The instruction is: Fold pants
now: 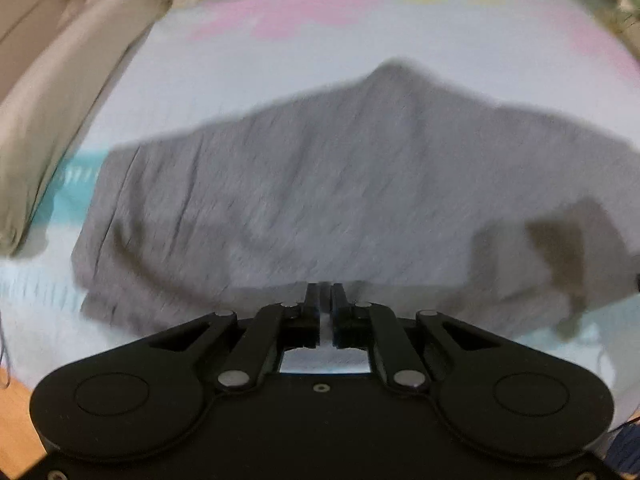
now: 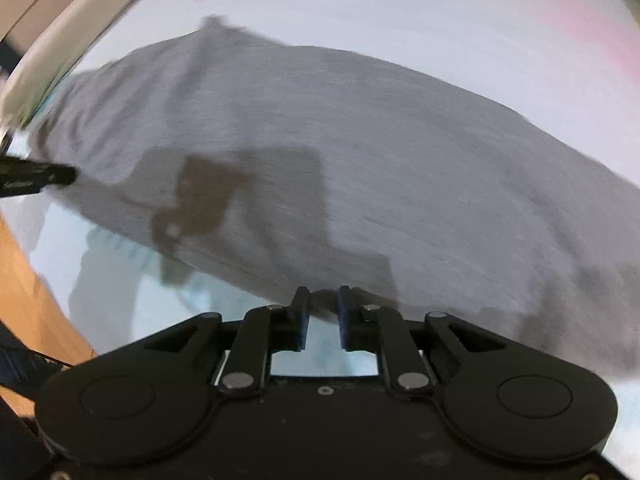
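Both our tongs hang over the grey pants [image 1: 320,184] spread on a pale bed sheet [image 1: 280,60].

Our left tongs [image 1: 325,300] sit at the near edge of the pants with only a thin slit between the two sides; through the blur it seems a sliver of cloth may be pinched there, but we cannot tell for sure. Our right tongs [image 2: 323,304] stand a little apart at the near hem, with nothing clearly pressed between them. The pants [image 2: 340,152] lie flat across the sheet, which carries pink and yellow patches far off and a teal band at the left. A beige pillow [image 1: 48,120] lies beside the pants, apart from them.
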`<state>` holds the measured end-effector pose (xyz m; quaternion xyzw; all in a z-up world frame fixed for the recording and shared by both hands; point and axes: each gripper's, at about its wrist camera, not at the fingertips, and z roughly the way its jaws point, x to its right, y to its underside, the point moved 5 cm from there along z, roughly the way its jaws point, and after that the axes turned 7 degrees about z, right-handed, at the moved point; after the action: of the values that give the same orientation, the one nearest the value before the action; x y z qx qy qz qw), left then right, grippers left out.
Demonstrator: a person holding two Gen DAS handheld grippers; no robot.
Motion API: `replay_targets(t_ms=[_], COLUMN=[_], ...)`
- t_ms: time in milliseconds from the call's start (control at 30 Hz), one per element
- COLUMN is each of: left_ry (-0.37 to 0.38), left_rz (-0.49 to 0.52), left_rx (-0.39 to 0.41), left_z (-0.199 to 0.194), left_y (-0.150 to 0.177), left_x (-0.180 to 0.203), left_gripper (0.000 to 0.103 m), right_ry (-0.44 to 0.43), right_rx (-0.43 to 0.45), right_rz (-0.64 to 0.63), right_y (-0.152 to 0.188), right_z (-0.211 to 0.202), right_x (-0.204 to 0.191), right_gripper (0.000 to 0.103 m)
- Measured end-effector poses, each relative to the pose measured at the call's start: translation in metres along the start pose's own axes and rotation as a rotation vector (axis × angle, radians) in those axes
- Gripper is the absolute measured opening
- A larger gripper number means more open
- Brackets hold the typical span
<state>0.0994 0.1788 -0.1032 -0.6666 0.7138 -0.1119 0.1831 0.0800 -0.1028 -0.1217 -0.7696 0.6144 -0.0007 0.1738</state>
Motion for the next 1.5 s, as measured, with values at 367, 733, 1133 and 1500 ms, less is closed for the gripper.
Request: replay_targets(t_ms=[367,733,1133,1500], left_ry=[0.211,0.191,0.347,0.342], left_rz=[0.166,0.300,0.162,0.286], left_rx=[0.068,0.005,0.020,0.051], left_z=[0.002,0.006,0.038,0.023], left_y=[-0.043,-0.028,-0.056,-0.038], left_x=[0.124,0.168,0.226,0.232], left_gripper=[0.015,0.013,0.014,0.014], right_ry=[0.124,0.236,0.163,0.412], right_rx=[0.309,0.337,0.274,0.312], right_rz=[0.460,0.563,0.200,0.580], right_y=[-0.029,-0.002,-0.059,-0.044], right_z=[-0.092,-0.093,-0.009,-0.040], right_x=[0.160,0.223,0.130,0.273], right_gripper=[0.026,0.030,0.027,0.024])
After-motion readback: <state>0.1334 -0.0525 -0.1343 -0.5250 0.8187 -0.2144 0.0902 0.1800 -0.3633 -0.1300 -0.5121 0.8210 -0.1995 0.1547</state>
